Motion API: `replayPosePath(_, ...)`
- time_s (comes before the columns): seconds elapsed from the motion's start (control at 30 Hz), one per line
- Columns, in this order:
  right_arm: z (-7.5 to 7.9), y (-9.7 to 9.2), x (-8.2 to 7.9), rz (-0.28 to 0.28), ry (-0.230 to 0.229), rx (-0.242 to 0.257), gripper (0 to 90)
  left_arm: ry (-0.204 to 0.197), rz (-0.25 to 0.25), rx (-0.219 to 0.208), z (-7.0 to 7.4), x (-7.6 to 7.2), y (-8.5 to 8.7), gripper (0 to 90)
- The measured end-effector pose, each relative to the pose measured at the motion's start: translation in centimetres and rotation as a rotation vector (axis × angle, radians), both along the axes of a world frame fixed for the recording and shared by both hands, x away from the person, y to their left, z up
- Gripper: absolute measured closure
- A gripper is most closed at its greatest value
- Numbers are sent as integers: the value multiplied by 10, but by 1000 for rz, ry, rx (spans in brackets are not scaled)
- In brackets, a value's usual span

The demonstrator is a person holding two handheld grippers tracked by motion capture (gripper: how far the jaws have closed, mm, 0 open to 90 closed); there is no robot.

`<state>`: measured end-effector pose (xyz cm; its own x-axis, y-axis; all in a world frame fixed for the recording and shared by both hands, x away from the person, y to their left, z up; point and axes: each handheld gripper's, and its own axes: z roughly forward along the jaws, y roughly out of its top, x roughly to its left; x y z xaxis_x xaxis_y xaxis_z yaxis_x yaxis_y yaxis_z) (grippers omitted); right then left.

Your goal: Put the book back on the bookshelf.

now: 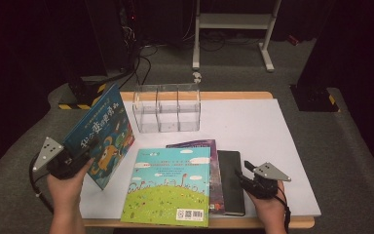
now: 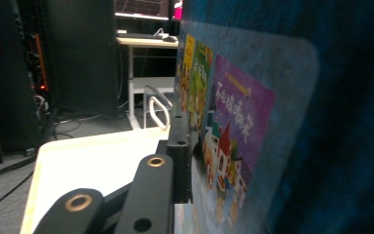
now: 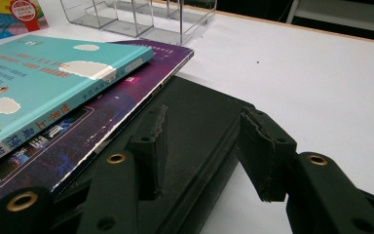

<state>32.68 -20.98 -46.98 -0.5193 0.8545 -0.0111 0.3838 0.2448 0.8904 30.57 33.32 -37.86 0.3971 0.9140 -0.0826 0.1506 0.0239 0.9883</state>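
A blue picture book (image 1: 102, 124) stands tilted on its edge at the table's left, and my left gripper (image 1: 91, 148) is shut on its lower cover. In the left gripper view one black finger (image 2: 180, 161) lies flat against the book's cover (image 2: 238, 122). Near the front, a teal and green book (image 1: 170, 187) lies on a purple book (image 1: 215, 165), with a black notebook (image 1: 231, 183) beside them. My right gripper (image 1: 243, 173) is open at the notebook's right edge. Its jaws (image 3: 204, 126) straddle the notebook's (image 3: 199, 102) edge without pressing on it.
A clear three-compartment organizer (image 1: 167, 107) stands empty at the back of the white table (image 1: 263, 126). Bare tabletop stretches to the right of the books. Beyond the table, a white metal frame (image 1: 233, 22) and dark equipment with cables (image 1: 126, 44) stand on the floor.
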Motion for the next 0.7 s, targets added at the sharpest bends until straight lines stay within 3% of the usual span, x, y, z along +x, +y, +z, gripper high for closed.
replayPosePath(0.07, 0, 2, 1, 4, 0, -12, 535, -7, 12, 26, 1, -1, -3, 751)
replayPosePath(0.17, 3, 2, 4, 8, -4, -50, 533, 3, 12, 19, 3, -1, -3, 749)
replayPosePath(0.23, 4, -1, 6, 14, 6, -44, 534, -2, 31, 40, 1, -2, -4, 760)
replayPosePath(0.4, -1, -10, 8, 38, 24, -52, 536, -1, 78, 43, 1, -2, -2, 810)
replayPosePath(0.57, -10, -18, 4, 57, 35, -13, 542, 14, 87, 66, 7, -2, -4, 828)
replayPosePath(0.7, -7, -23, 0, 57, 20, 27, 551, 38, 85, 65, 23, 3, -11, 832)
